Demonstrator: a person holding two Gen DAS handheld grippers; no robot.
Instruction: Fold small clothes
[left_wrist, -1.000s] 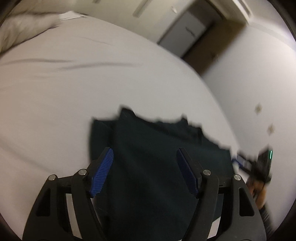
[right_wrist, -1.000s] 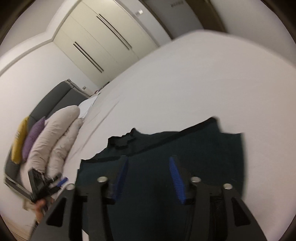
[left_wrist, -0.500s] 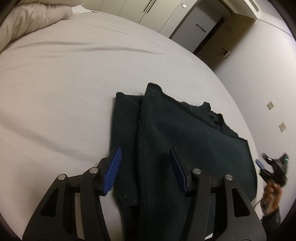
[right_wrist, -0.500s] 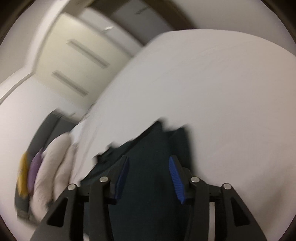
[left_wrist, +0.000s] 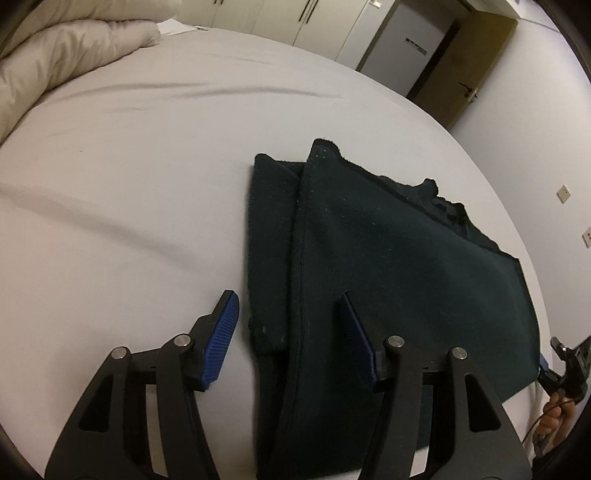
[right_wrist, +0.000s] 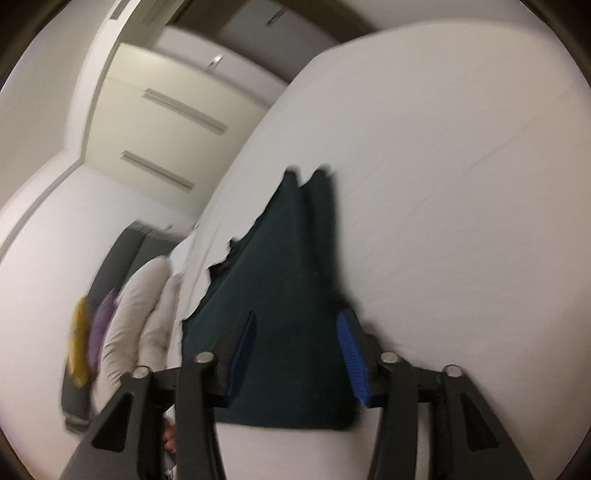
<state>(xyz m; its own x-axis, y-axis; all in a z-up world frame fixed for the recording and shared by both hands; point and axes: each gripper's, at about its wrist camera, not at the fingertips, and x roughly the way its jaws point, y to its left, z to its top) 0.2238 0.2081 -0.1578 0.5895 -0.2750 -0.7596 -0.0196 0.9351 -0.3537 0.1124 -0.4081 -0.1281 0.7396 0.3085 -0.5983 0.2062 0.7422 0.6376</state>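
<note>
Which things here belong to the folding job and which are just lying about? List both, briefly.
For the job:
- dark green fleece garment, partly folded on the white bed sheet
- left gripper
- right gripper, jaws opening

Lying about:
- cream duvet
- purple cushion
- yellow cushion

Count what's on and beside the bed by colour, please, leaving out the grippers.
Dark green: 1, the folded garment
White or cream: 2, the bed sheet and the bunched duvet
Purple: 1, a cushion
Yellow: 1, a cushion
Total: 5
</note>
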